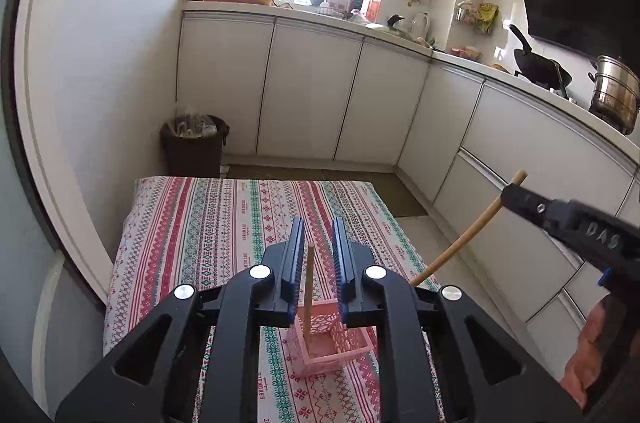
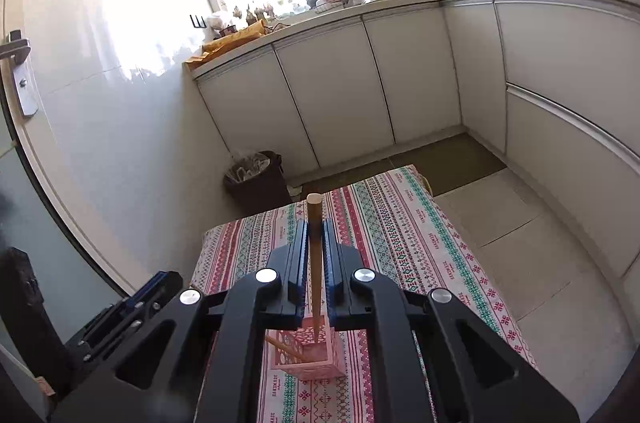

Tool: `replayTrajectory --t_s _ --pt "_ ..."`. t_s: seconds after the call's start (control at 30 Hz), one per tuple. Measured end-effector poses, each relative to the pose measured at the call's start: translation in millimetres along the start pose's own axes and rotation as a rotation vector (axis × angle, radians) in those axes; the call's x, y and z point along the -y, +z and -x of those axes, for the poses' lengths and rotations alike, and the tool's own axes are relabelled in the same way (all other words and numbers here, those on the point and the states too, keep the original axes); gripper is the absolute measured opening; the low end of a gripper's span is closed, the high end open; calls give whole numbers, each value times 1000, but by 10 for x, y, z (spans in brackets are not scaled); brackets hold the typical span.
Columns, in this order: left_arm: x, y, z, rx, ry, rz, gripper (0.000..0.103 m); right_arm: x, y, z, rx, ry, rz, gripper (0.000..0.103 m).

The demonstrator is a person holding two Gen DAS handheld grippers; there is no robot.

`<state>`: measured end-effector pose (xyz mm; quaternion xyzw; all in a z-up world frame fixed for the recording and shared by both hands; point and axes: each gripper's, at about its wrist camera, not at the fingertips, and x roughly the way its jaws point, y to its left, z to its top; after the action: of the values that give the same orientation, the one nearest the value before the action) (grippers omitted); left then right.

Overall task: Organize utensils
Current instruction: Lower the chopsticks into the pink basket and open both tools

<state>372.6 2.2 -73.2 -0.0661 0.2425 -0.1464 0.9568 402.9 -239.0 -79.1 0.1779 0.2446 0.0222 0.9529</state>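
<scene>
Pink and perforated, the basket (image 1: 329, 337) sits near on the striped tablecloth (image 1: 208, 223) with one chopstick (image 1: 308, 287) standing free between the parted left gripper (image 1: 318, 255), while the right gripper (image 2: 315, 247) clamps another chopstick (image 2: 315, 263) above it.

Both cameras ride on hand-held grippers and look forward and downward along their fingers, close above the pink basket (image 1: 328, 339) on the patterned tablecloth (image 1: 200, 223). The left wrist view sits left of the basket, the right wrist view right. Both share the basket, cloth, white cabinets (image 2: 332, 91) and bin (image 2: 256, 179) beyond.
</scene>
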Motion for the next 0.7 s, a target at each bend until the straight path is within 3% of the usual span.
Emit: replayTrajectory --t_s 0.3,0.43,0.47,0.5,0.53,0.63,0.7 --pt "-79 228 772 182 24 62 29 -68 -150 -208 -46 -10 25 8" --pt "-140 255 853 193 30 69 37 -130 -191 -282 -55 -22 35 11" --pt "-162 256 841 186 38 74 41 -133 -194 -282 -54 -19 32 17" --pt "-186 257 822 175 44 81 42 -134 -198 -282 -54 -18 29 31" --pt "-215 251 802 160 50 89 43 -131 -199 -272 -48 -21 23 36" --pt "-275 231 745 113 60 110 45 -118 -197 -247 -42 -24 8 37" --pt "-301 206 711 84 63 115 52 -89 -201 -200 -34 -26 -8 40"
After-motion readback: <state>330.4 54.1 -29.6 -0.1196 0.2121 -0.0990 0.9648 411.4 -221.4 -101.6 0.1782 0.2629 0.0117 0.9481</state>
